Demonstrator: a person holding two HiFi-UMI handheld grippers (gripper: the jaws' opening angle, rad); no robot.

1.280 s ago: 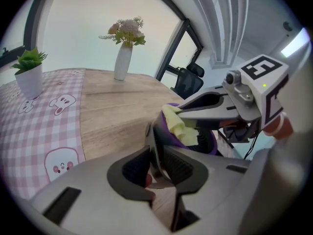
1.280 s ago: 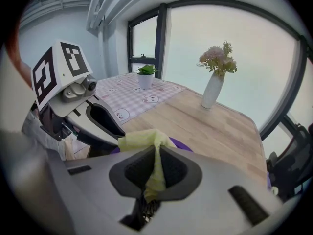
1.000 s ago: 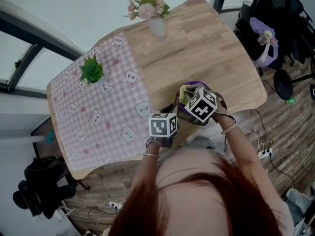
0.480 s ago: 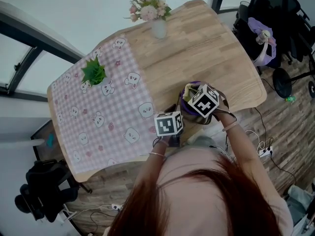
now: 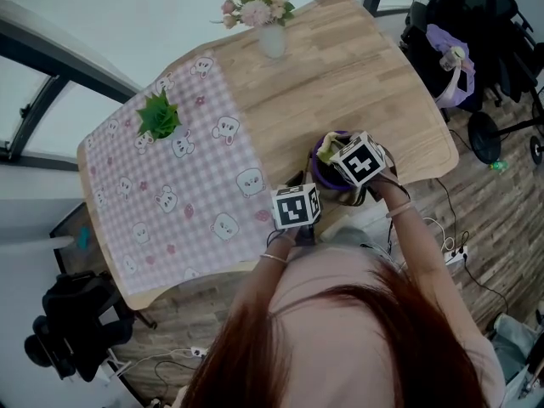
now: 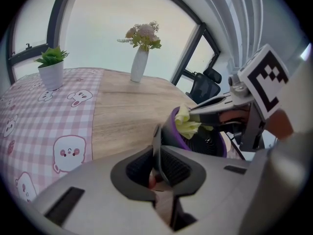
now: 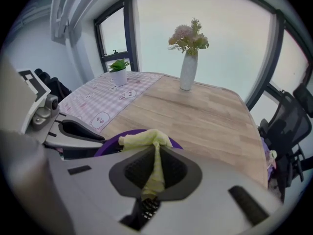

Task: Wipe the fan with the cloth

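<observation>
The purple-rimmed fan stands on the wooden table near its front edge. My left gripper has just been closing and is shut on a thin dark edge of the fan at its near side. The right gripper is shut on the yellow cloth, whose bunched end lies on the fan's purple rim. The cloth also shows in the left gripper view, hanging over the rim under the right gripper's fingers. In the head view both marker cubes hide the jaws.
A white vase of flowers stands at the table's far edge. A small potted plant sits on the pink checked tablecloth at the left. A black office chair and floor cables lie to the right.
The right gripper has shifted a little across the fan's top with the cloth and rolled. The left gripper has kept its place at the fan's near side.
</observation>
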